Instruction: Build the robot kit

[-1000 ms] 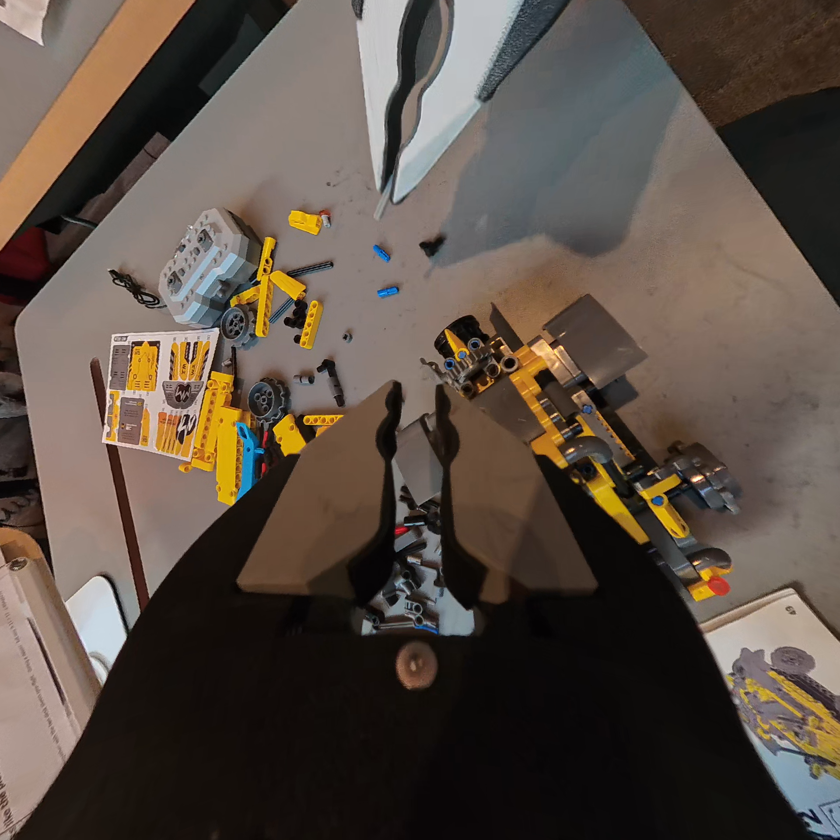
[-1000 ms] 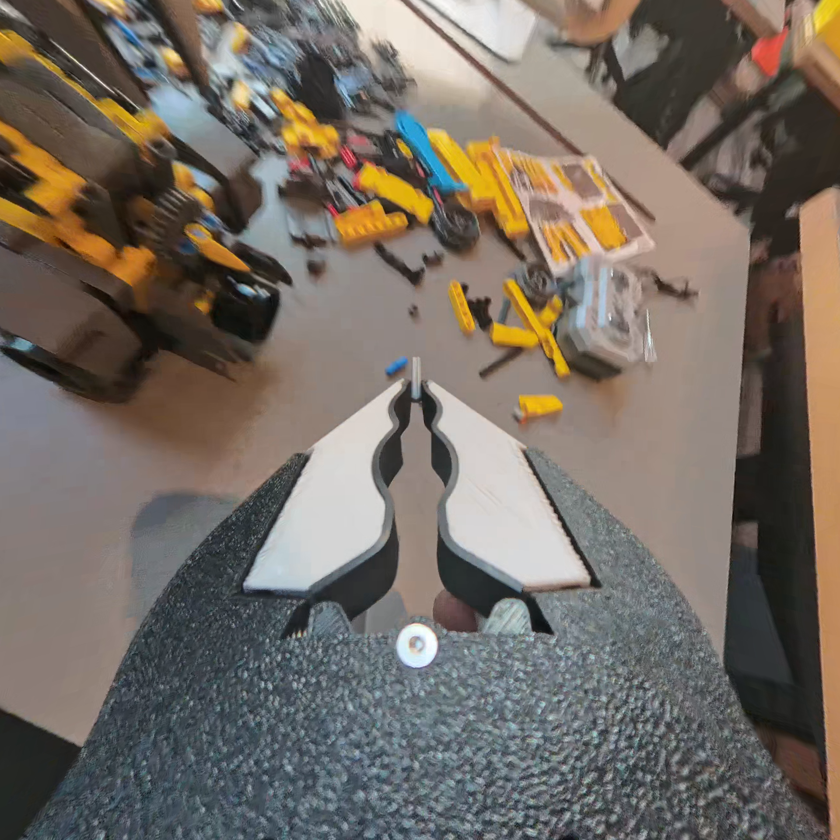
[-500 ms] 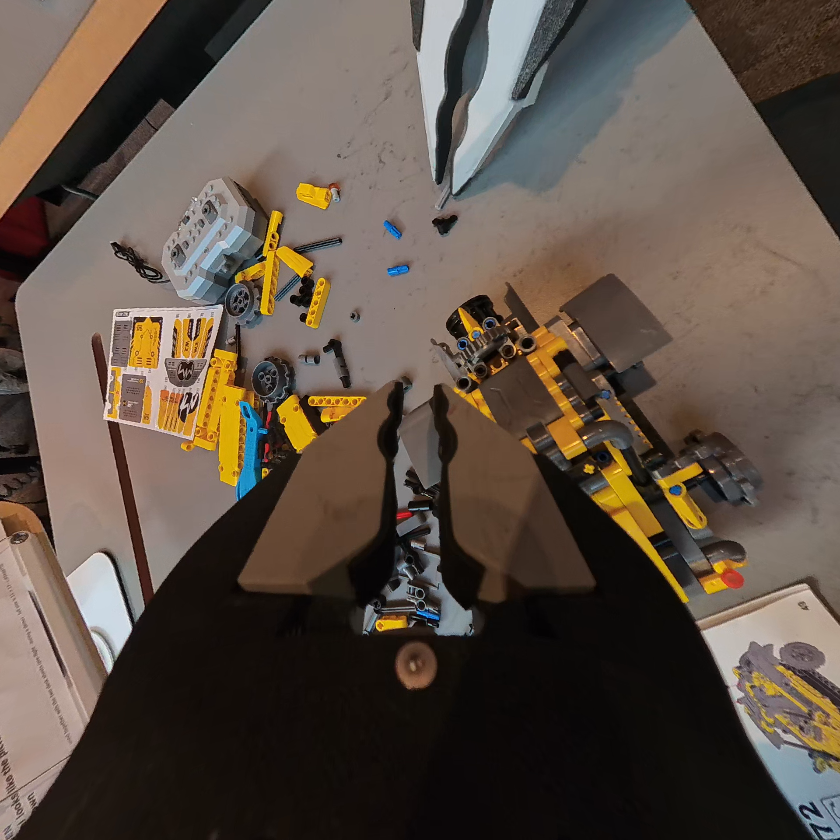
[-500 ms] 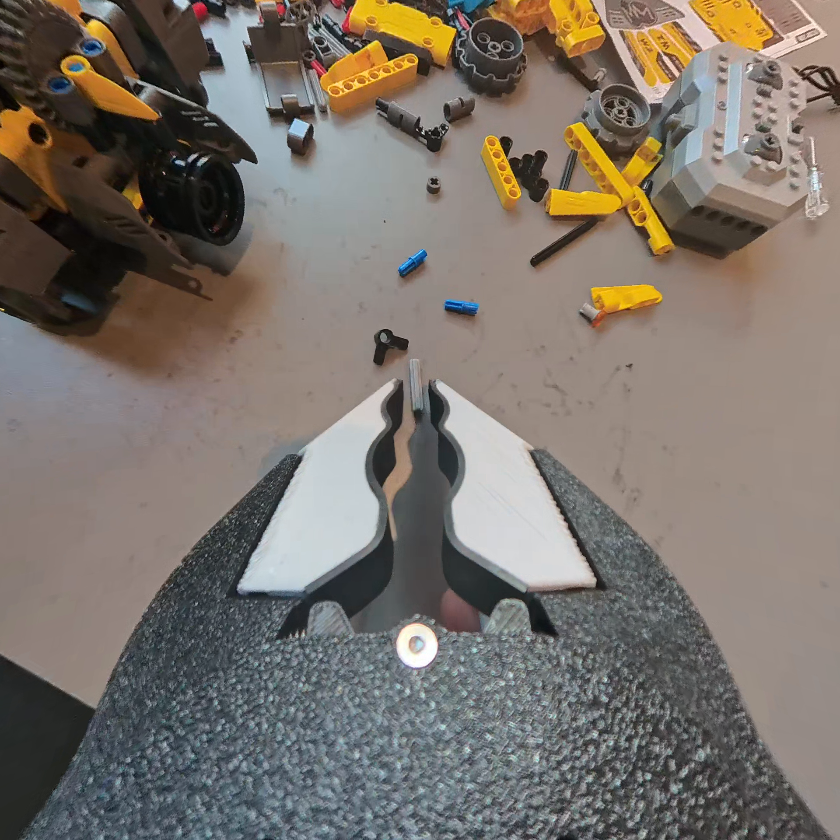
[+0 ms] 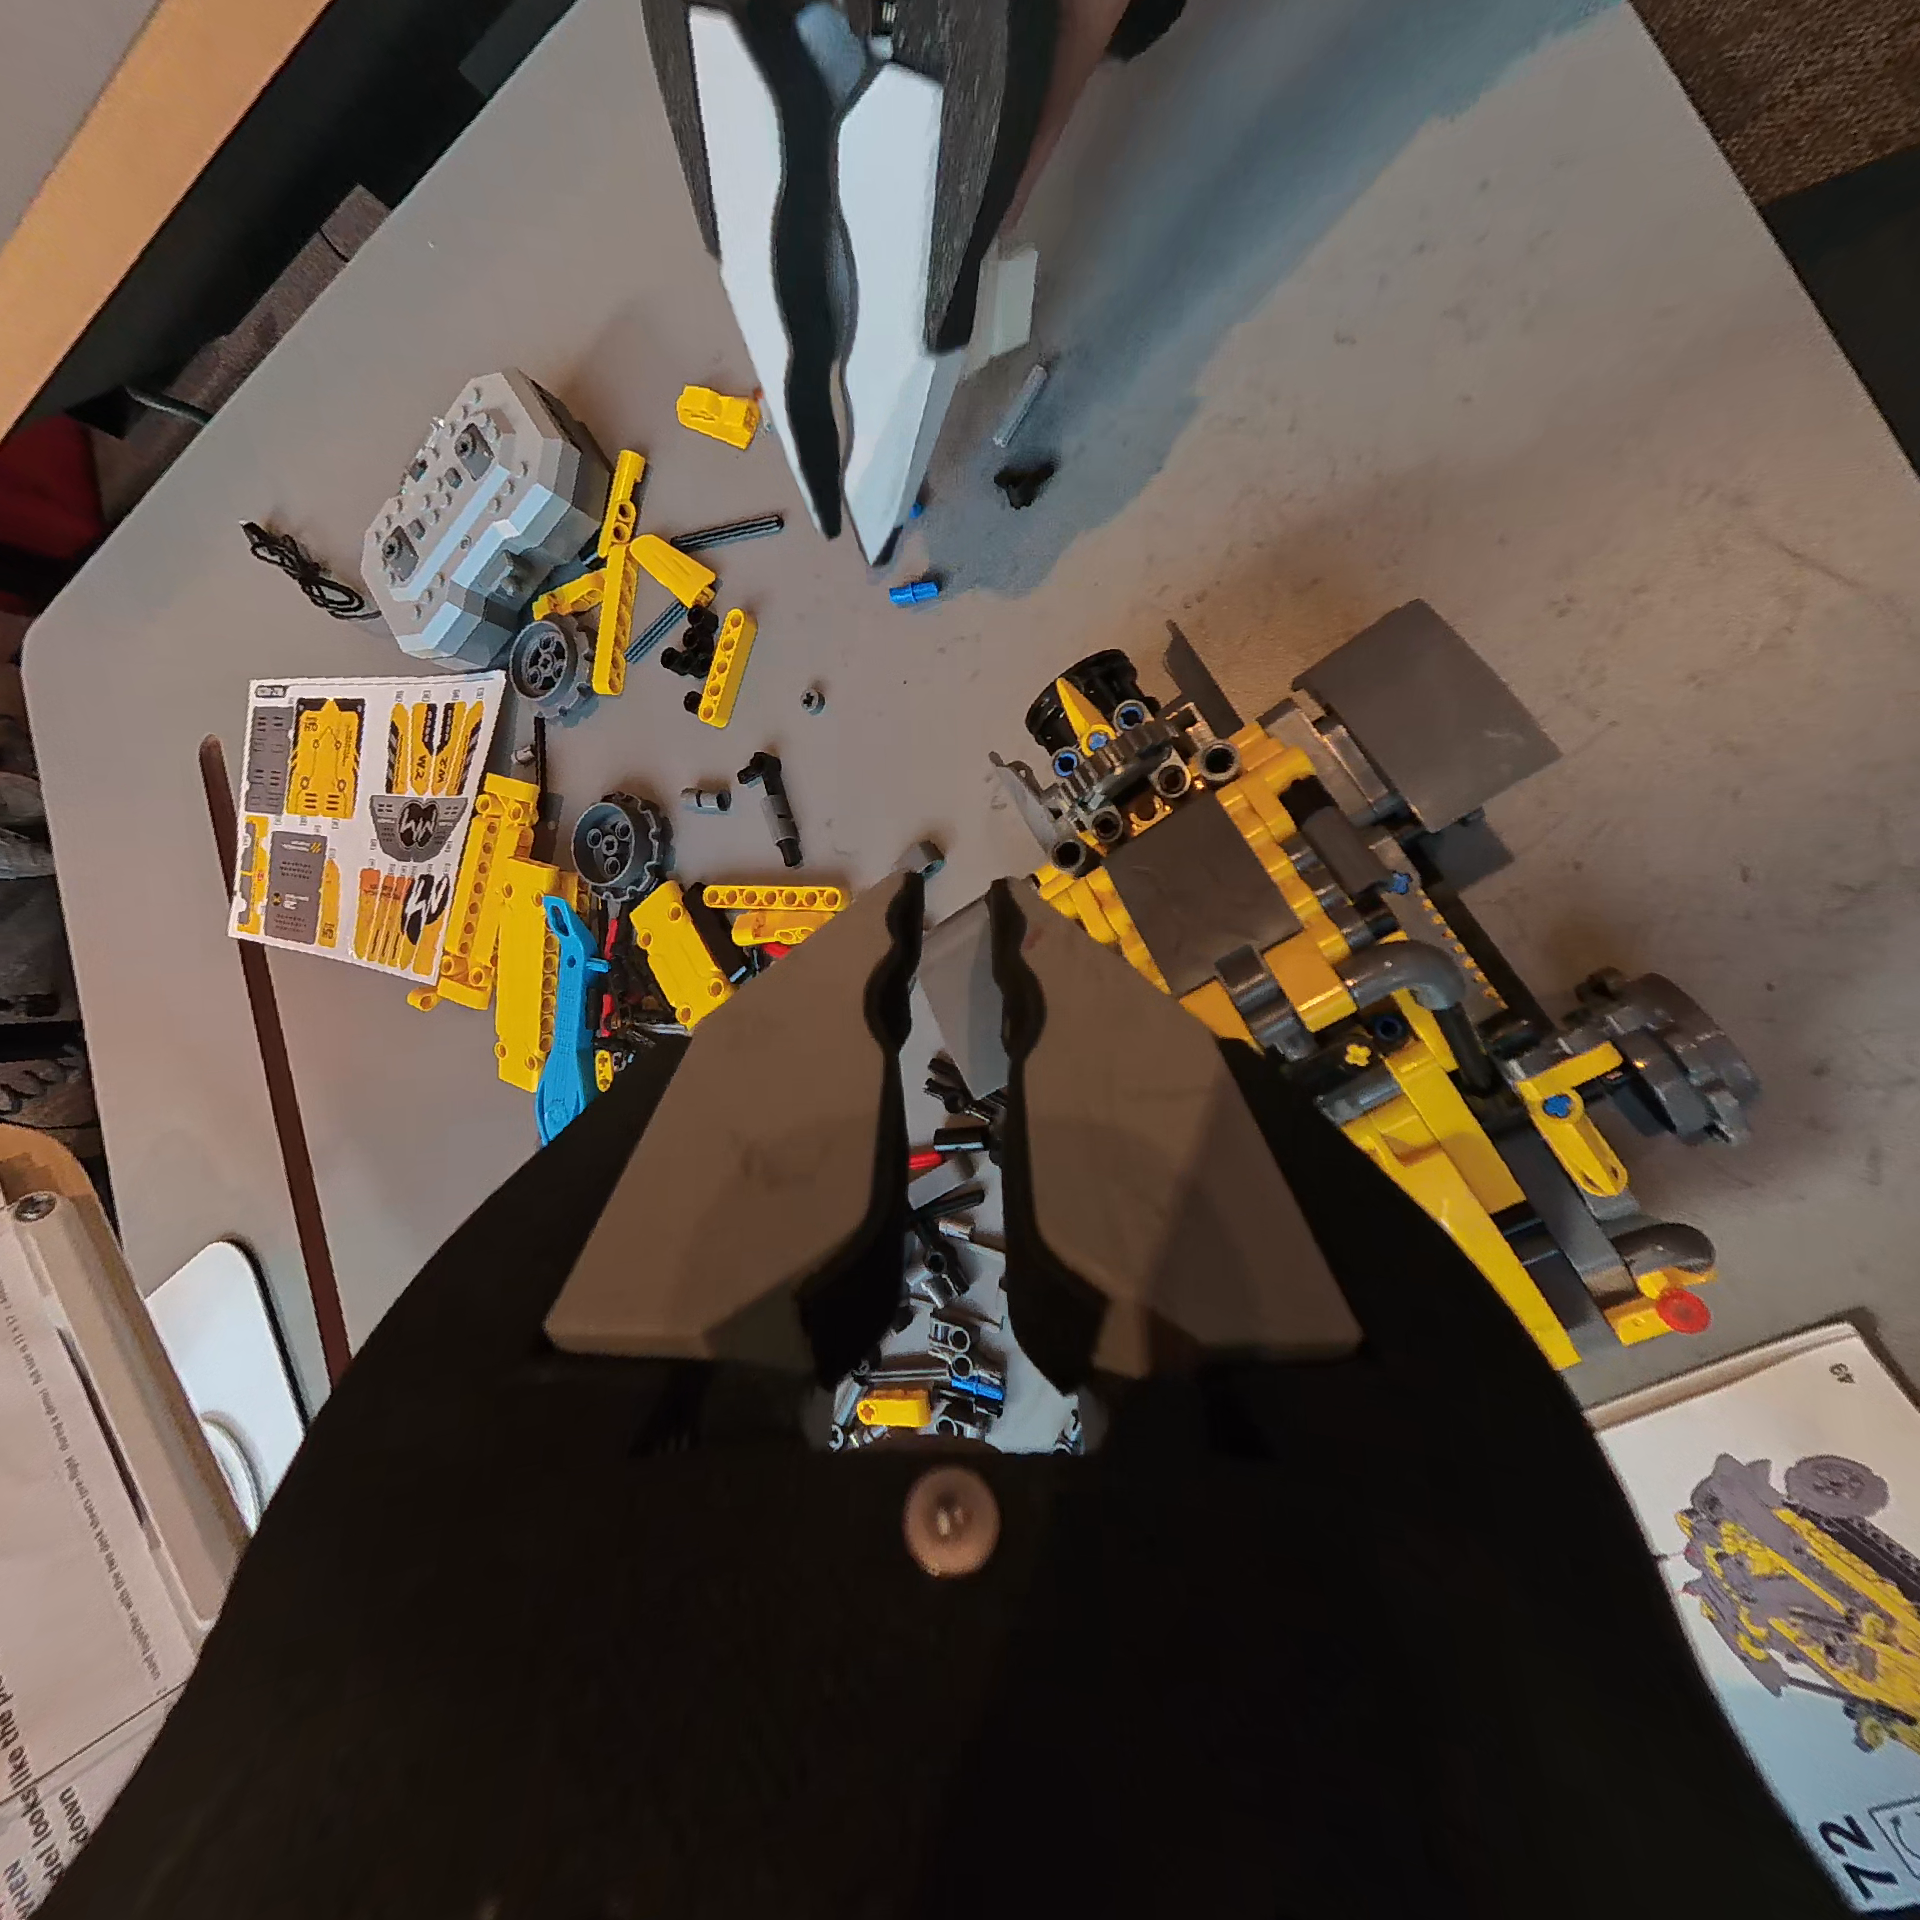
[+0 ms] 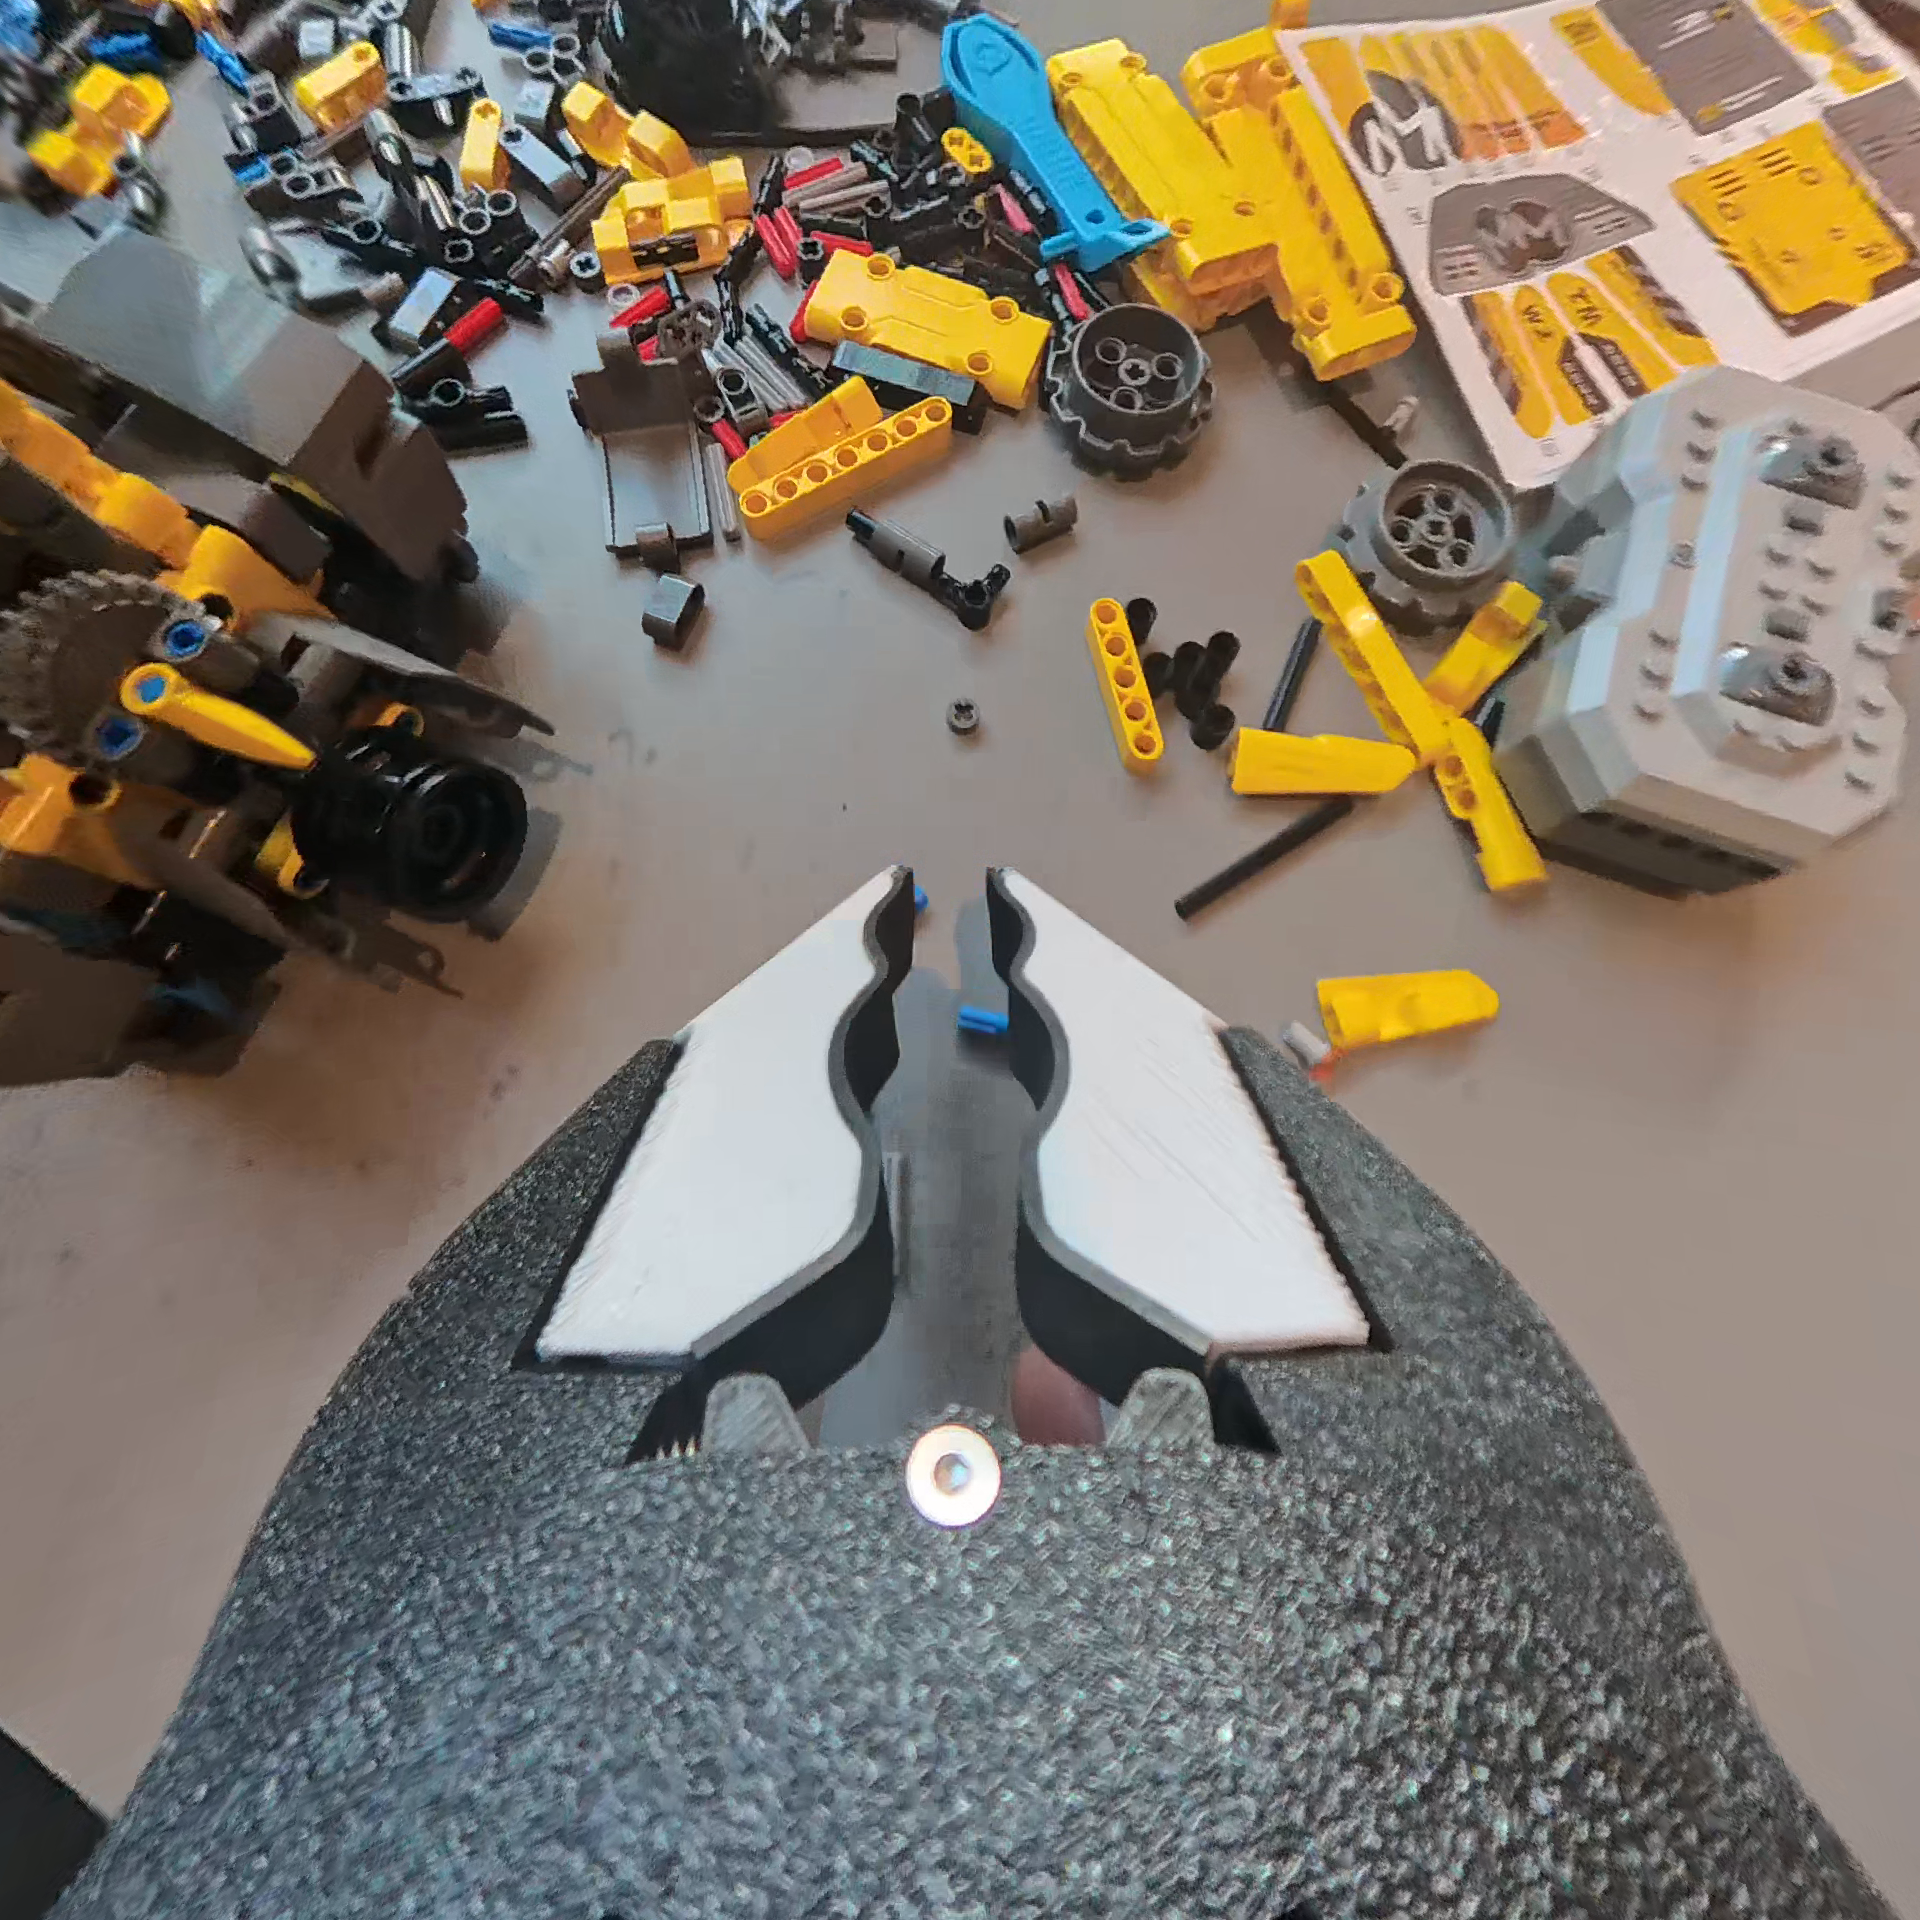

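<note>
The right gripper (image 6: 948,883) is held low over the grey table (image 6: 727,1091) with its jaws parted by a narrow gap and nothing between them. A small blue pin (image 6: 981,1019) is seen through that gap on the table under the fingers; a second blue pin (image 6: 921,896) is mostly hidden behind the left fingertip, only its end showing. In the left wrist view this gripper (image 5: 862,530) is seen from outside, its upper body cut off by the frame edge, and a thin grey rod (image 5: 1020,407) lies on the table just beside it, near a small black connector (image 5: 1021,484).

The left gripper (image 5: 951,894) is held above the table, jaws slightly apart and empty. Much of the loose pile of small parts (image 5: 945,1226) is covered by its fingers and black body, and only a strip is seen through the gap. The yellow and grey toy vehicle (image 5: 1351,997) stands just right of the fingertips; its near side is partly hidden behind the right finger. In the right wrist view the vehicle (image 6: 208,644) is blurred and cut off at the left edge. A grey battery box (image 6: 1714,665), a sticker sheet (image 6: 1621,208) and an instruction booklet (image 5: 1787,1558) are all cropped by frame edges.
</note>
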The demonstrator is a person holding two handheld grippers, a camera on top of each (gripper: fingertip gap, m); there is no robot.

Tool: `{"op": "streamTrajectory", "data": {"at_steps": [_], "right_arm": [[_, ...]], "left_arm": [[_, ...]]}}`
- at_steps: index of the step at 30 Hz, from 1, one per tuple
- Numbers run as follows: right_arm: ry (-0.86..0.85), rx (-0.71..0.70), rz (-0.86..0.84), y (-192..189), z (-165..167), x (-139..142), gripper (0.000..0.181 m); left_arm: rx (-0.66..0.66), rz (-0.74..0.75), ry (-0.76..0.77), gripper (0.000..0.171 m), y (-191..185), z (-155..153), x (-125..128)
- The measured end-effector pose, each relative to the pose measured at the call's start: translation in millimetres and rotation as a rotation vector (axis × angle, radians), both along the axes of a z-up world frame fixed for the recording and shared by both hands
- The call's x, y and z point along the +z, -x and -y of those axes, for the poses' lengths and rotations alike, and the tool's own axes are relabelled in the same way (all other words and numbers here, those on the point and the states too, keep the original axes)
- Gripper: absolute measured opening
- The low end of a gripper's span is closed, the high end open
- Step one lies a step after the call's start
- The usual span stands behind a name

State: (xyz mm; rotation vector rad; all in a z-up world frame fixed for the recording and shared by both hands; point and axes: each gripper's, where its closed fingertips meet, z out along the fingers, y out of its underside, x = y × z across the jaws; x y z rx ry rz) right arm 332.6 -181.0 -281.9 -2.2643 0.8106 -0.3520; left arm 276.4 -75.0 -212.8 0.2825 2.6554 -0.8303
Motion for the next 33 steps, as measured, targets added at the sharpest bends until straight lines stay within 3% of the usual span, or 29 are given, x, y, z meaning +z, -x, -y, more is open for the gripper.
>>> {"op": "streamTrajectory", "data": {"at_steps": [6,14,18,23,28,33], "right_arm": [[0.075,0.023,-0.113,1,-6,-20,0.007],[0.064,-0.005,-0.135,29,11,-22,0.002],[0.006,-0.025,-0.113,32,16,-9,0.002],[-0.054,-0.115,-0.073,5,26,7,0.004],[0.006,-0.125,-0.121,-7,26,-15,0.004],[-0.009,-0.121,-0.166,8,28,-22,0.0]], "left_arm": [[0.003,-0.007,0.003,0.008,-1,-2,0],[-0.002,-0.007,-0.003,0.008,0,-1,-2],[-0.002,-0.007,-0.005,0.008,0,-1,-2],[0.0,-0.003,-0.015,0.008,0,-1,-3],[0.006,-0.005,-0.013,0.007,-1,-3,-3],[0.009,-0.008,-0.021,0.007,-2,-4,-5]]}}
